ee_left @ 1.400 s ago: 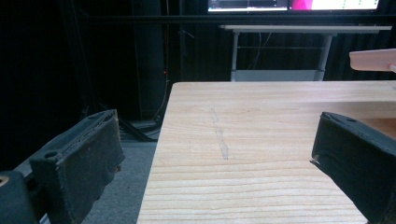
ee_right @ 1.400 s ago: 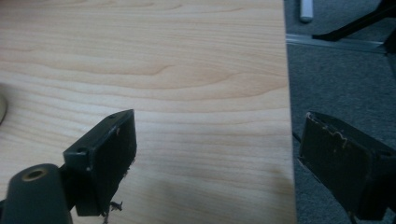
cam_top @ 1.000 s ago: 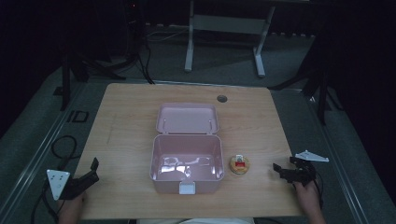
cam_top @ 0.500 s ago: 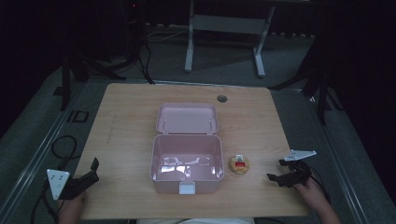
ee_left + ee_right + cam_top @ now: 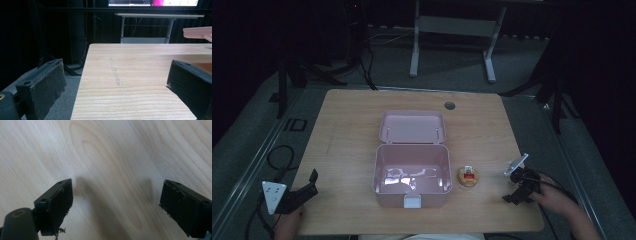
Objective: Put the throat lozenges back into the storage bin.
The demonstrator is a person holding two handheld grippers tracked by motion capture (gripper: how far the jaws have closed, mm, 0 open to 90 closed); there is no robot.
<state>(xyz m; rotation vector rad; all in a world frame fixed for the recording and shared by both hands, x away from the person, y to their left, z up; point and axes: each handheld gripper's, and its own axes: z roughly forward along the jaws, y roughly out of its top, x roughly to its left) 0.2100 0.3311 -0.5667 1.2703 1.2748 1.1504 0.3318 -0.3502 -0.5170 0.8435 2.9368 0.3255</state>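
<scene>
- Small round object [image 5: 468,176] beside the pink box [image 5: 412,172]: details too small to read.
- Box open; contents unclear under glare.
- Left hand-held gripper [image 5: 307,187] and right hand-held gripper [image 5: 515,192]: both released, over the desk [image 5: 347,130].

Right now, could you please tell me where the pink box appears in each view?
High view: the pink box stands open at the table's centre, with its lid tipped back.
Left gripper view: its pink edge juts in at the upper right.
Right gripper view: the camera faces bare wood between the right gripper's open jaws.
Shared landmark: the wooden tabletop.
</scene>
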